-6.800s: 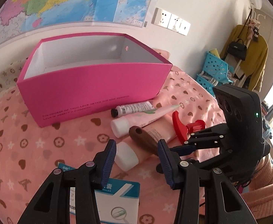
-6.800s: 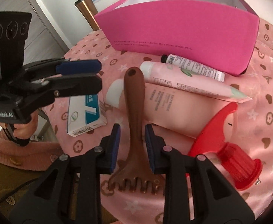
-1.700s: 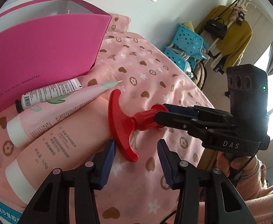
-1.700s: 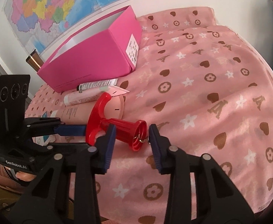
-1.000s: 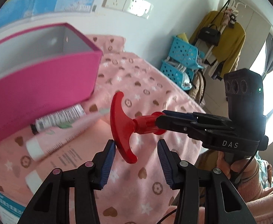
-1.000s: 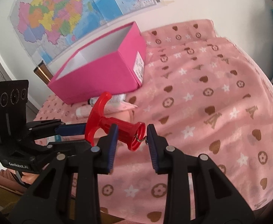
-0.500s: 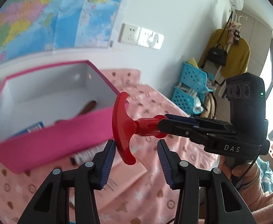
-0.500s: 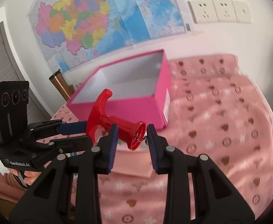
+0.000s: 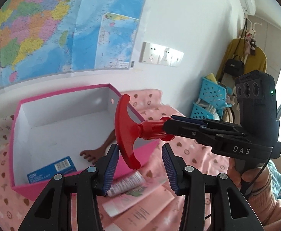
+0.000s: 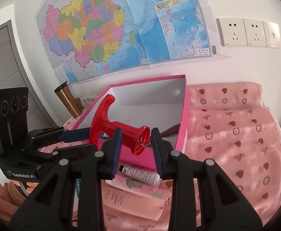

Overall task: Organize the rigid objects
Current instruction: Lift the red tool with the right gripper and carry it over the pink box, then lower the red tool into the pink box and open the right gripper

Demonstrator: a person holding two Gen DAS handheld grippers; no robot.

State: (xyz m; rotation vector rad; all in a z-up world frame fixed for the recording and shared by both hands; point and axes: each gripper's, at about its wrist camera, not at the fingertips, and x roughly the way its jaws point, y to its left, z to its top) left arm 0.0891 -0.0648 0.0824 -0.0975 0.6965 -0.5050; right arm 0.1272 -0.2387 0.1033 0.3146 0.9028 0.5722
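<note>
A: Right gripper (image 10: 134,144) was clamped on the barrel of the red plastic T-handled tool (image 9: 130,132), carried just over the pink cardboard box (image 9: 44,184).
B: Left gripper (image 9: 140,165)?
A: Jaws part open around the T-handle tip, pads not pressing it.
B: Step?
A: Transport. Next, I'd judge: lower it in beside the brown wooden comb (image 9: 96,151) and blue carton (image 9: 52,169), then release.
</note>
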